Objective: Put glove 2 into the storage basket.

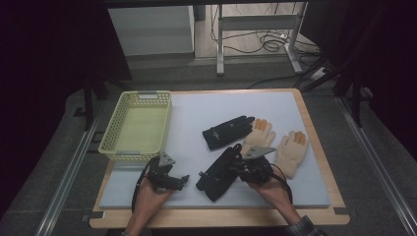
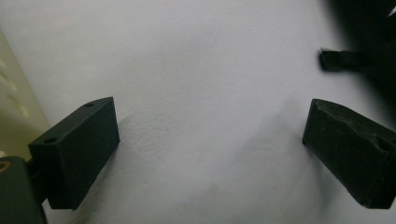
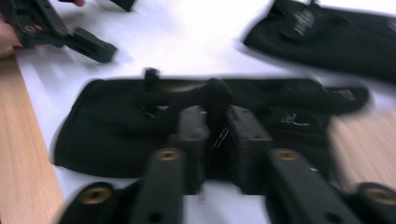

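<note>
Toward the upper left of the high view, the pale yellow perforated plastic basket [image 1: 136,127] sits with nothing in it, so we judge the sorting barely begun: all four gloves lie on the pale grey foam mat [image 1: 196,110], none yet put away.

Below the basket, at the lower left of the mat, our left gripper [image 1: 178,182] hovers with its jaws spread wide. In the left gripper view they frame bare mat, and a dark strap tip of the nearer black fabric glove [image 2: 369,51] shows at the upper right edge, beside the gripper but not touching it.

Moving right, that nearer black glove [image 1: 220,172] lies slanted across the lower middle of the high view. Our right gripper [image 1: 237,166] is on it; in the right gripper view its jaws are drawn close together, pinching a fold of the glove [image 3: 140,126], so we judge a lift is the step in hand.

Further up and right lie the second black fabric glove [image 1: 227,132], then two cream knitted gloves with orange fingertips [image 1: 259,136] [image 1: 291,151], all untouched, just beside one another.
</note>
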The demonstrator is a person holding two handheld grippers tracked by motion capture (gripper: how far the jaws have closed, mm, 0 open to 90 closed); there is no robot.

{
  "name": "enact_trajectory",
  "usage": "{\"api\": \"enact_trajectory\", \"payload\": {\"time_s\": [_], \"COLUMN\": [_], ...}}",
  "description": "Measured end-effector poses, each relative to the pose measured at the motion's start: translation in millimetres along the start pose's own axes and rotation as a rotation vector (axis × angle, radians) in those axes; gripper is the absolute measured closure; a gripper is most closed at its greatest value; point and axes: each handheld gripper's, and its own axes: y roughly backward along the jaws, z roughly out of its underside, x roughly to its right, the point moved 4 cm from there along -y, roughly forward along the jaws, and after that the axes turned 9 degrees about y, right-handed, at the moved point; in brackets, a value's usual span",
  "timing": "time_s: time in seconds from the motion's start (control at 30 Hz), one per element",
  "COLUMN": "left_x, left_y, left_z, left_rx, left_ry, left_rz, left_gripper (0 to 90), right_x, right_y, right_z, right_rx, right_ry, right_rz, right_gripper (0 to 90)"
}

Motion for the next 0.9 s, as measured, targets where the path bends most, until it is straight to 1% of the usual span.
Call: {"api": "enact_trajectory", "payload": {"time_s": [0.07,0.13,0.17,0.2,0.23,0.27,0.3,0.33,0.43,0.47,0.5,0.6,0.73,0.9], "left_x": [0.0,0.0,0.0,0.0,0.0,0.0,0.0,0.0,0.1,0.0,0.0,0.0,0.0,-0.1], "left_y": [0.0,0.0,0.0,0.0,0.0,0.0,0.0,0.0,0.0,0.0,-0.1,-0.1,0.0,-0.1], "left_z": [0.0,0.0,0.0,0.0,0.0,0.0,0.0,0.0,0.1,0.0,0.0,0.0,0.0,0.0], "left_rx": [0.0,0.0,0.0,0.0,0.0,0.0,0.0,0.001,0.001,0.001,0.001,0.0,0.0,-0.001], "left_ry": [0.0,0.0,0.0,0.0,0.0,0.0,0.0,0.0,0.0,0.0,0.001,0.001,0.0,0.0], "left_rz": [0.0,0.0,0.0,0.0,0.0,0.0,0.0,0.0,0.0,0.0,0.0,0.0,0.0,0.0], "left_gripper": [4.1,4.1,4.1,4.1,4.1,4.1,4.1,4.1,4.2,4.1,4.1,4.1,4.1,4.1], "right_x": [13.4,25.2,28.7,32.6,33.3,33.3,32.6,32.1,30.0,29.1,28.8,31.0,35.5,40.7], "right_y": [9.7,15.4,16.1,15.5,13.5,10.6,7.5,2.7,-10.4,-12.6,-12.4,-16.3,-28.7,-43.2], "right_z": [7.2,12.4,14.2,16.4,17.6,18.7,19.7,21.6,29.7,31.7,31.8,28.3,18.8,8.5], "right_rx": [0.017,0.017,0.013,0.017,0.021,0.012,-0.005,-0.03,-0.091,-0.091,-0.081,-0.075,-0.07,-0.044], "right_ry": [-0.041,-0.059,-0.064,-0.08,-0.093,-0.093,-0.093,-0.081,-0.098,-0.097,-0.107,-0.099,-0.086,-0.093], "right_rz": [0.046,0.099,0.11,0.117,0.109,0.111,0.123,0.141,0.136,0.142,0.14,0.138,0.144,0.137], "right_gripper": [68.6,69.5,69.7,69.7,69.3,68.9,68.7,69.3,76.7,78.7,79.7,82.0,82.2,82.1]}}
